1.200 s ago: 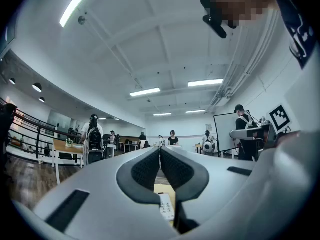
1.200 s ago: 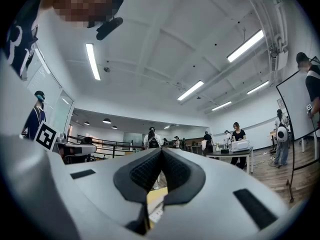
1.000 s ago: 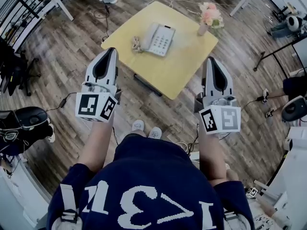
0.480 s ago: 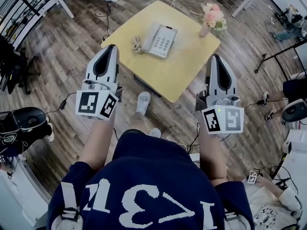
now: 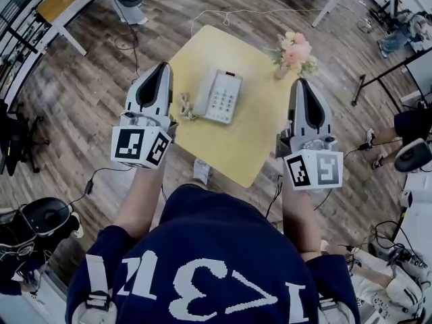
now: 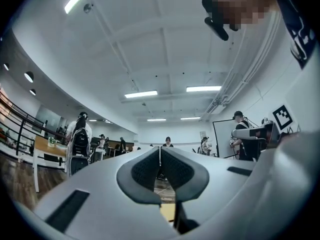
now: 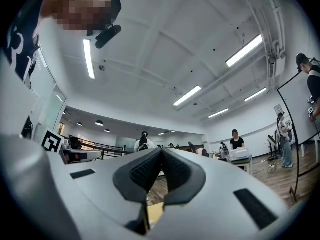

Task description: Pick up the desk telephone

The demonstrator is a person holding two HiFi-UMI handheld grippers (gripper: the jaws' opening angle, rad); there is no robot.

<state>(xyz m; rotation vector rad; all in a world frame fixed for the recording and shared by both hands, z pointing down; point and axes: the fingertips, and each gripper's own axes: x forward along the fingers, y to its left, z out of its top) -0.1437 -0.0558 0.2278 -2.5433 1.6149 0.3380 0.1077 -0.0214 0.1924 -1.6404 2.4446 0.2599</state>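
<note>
Desk telephone (image 5: 217, 97) lies flat near the middle of the yellow tabletop (image 5: 251, 137). Its handset (image 5: 204, 92) sits in the cradle on the left side, and the keypad (image 5: 225, 101) is to the right of it. A coiled cord (image 5: 185, 106) bunches on the tabletop just beside the handset. A small vase of pink flowers (image 5: 295, 51) stands near the far right edge, well apart from the telephone.

In the head view the left gripper (image 5: 162, 67) shows with its tip at the tabletop's left edge, near the cord and touching nothing. The left gripper view shows its jaws pressed together with nothing between them. The right gripper (image 5: 302, 84) shows at the tabletop's right edge, near the vase, and its jaws are likewise closed and empty. Both grippers point forward and a little upward, so their own views take in ceiling lights and the far room. The telephone sits between the two grippers, apart from each. A shoe (image 5: 201, 171) of the person shows on the wooden floor (image 5: 81, 113) by the near edge.
</note>
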